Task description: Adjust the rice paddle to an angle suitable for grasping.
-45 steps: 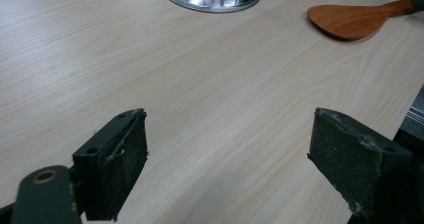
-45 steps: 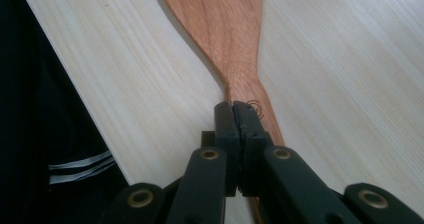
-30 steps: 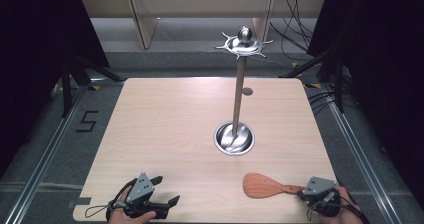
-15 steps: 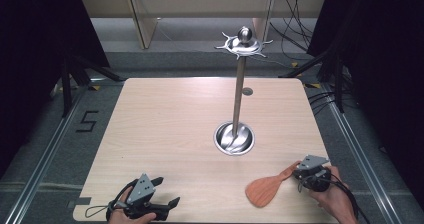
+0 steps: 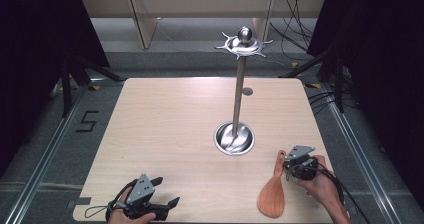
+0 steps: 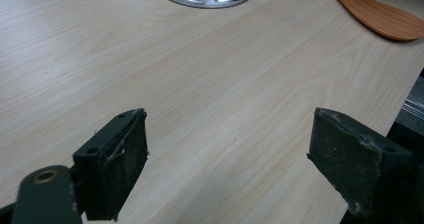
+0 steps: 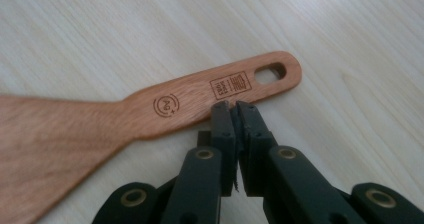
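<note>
Pale wooden table (image 5: 175,134), near right: the right gripper (image 7: 232,105), jaws pinched shut on the wooden spatula (image 7: 125,119) handle's edge, likely lifting it toward the hook stand (image 5: 240,89); left gripper (image 6: 227,149) rests wide open, empty

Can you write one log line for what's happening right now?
left gripper: open, idle | right gripper: shut, touching spatula handle edge | stand: upright

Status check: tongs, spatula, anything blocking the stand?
Right tongs shut, tips at spatula handle edge, grip unclear. Left tongs open, idle. Table path to stand clear.
</note>
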